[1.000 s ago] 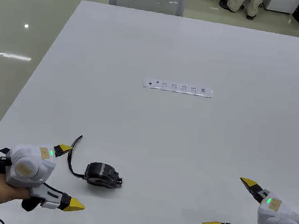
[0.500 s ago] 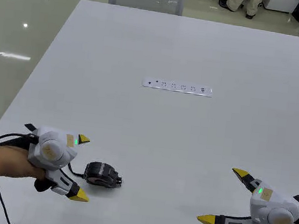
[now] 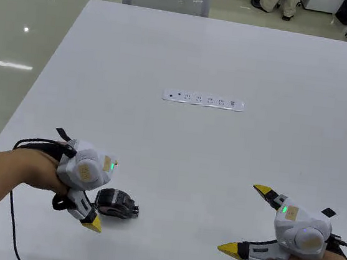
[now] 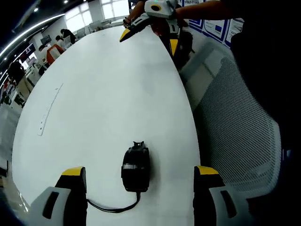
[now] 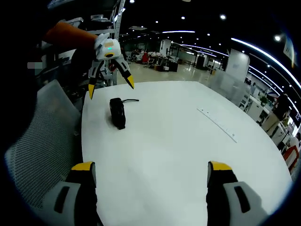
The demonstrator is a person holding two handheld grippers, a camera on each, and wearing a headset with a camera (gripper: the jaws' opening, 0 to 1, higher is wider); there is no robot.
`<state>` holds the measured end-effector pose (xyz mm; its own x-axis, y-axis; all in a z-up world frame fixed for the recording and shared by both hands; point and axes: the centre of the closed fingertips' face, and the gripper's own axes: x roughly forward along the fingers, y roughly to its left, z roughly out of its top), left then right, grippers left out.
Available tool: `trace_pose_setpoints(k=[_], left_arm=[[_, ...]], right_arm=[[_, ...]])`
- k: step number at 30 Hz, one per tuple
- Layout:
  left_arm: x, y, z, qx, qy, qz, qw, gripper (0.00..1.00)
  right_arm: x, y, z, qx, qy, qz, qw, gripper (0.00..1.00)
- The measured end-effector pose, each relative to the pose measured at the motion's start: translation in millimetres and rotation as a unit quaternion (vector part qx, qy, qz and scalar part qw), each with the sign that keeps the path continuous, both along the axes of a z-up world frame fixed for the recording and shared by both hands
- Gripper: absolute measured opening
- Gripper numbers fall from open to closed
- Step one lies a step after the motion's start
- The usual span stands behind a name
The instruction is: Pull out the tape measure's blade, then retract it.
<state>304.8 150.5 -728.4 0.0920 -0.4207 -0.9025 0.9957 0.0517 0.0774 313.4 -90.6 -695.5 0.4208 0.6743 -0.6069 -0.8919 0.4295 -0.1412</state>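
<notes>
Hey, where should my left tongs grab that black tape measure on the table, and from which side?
Grip the tape measure across the long sides of its case, coming from the strap end. The open left tongs straddle it, its length runs along their jaws, and the blade tab points away, probably leaving it free for the right tongs.
</notes>
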Motion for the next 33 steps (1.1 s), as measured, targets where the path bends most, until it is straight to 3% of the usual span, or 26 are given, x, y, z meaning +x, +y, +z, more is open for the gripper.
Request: trace_pose_setpoints(k=[5,8,14,18,23,28,33], left_arm=[[6.7,-3.7,-9.8,0.009,0.003,-0.002,1.0,0.91],[9.7,0.9,-19.4,0.023,0.02,0.024,0.9993,0.91],[11.9,6.5,-31.4,0.046,0.017,0.025,0.9985,0.91],[15.1,8.5,-38.6,0.053,0.012,0.027,0.9982,0.84],[12.4,7.9,-52.6,0.053,0.021,0.044,0.9974,0.81],[5.1,3.7,-62.5,0.05,0.018,0.022,0.9984,0.7],[10.8,0.1,-67.6,0.054,0.009,0.019,0.9983,0.59]], right_arm=[[1.0,15.5,-3.3,-0.007,0.0,0.023,0.9997,1.0],[1.6,25.4,-3.9,-0.005,-0.001,0.039,0.9992,0.99],[5.4,35.5,-5.7,-0.003,-0.002,0.057,0.9983,0.98],[7.1,43.4,-11.5,-0.001,0.0,0.068,0.9977,0.98],[9.2,54.7,-22.8,0.006,0.014,0.073,0.9972,0.98],[13.3,70.9,-27.0,0.017,0.019,0.075,0.9969,0.97],[11.2,88.8,-37.2,0.011,0.033,0.094,0.995,0.96]])
